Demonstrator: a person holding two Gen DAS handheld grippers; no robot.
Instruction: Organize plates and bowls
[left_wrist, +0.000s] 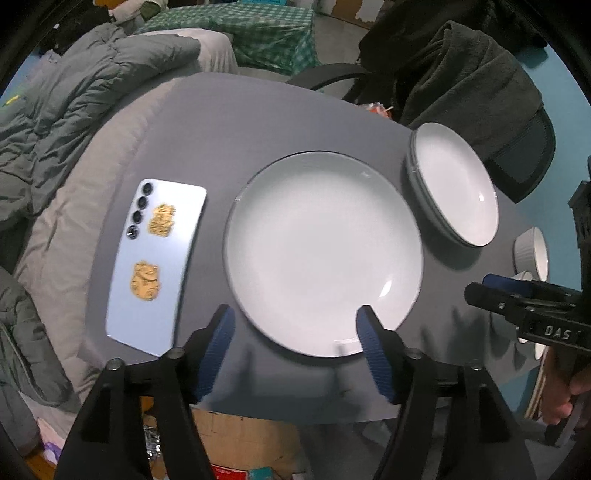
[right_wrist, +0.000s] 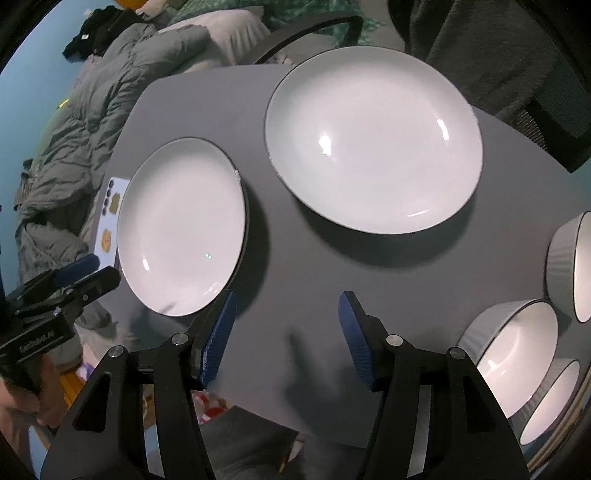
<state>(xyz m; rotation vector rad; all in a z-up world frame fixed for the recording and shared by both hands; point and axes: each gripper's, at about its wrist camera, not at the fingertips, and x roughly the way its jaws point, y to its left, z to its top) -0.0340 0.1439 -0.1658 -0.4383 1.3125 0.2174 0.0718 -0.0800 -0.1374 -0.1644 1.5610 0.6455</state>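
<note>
- Grey worktop (right_wrist: 303, 273) is carrying 2 plates, both lying flat, facing up: near plate (left_wrist: 323, 254), far plate (right_wrist: 373, 140).
- Ribbed bowls (right_wrist: 517, 347) are sitting upright, R edge.
- L gripper (left_wrist: 295, 325) and R gripper (right_wrist: 288, 314) fingers are standing wide, empty.

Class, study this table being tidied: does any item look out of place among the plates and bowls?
Yes: a pale blue phone lies face down on the grey table, left of the single plate. It is the only non-dish item here. The plates and ribbed bowls look intact, with nothing spilled.
</note>
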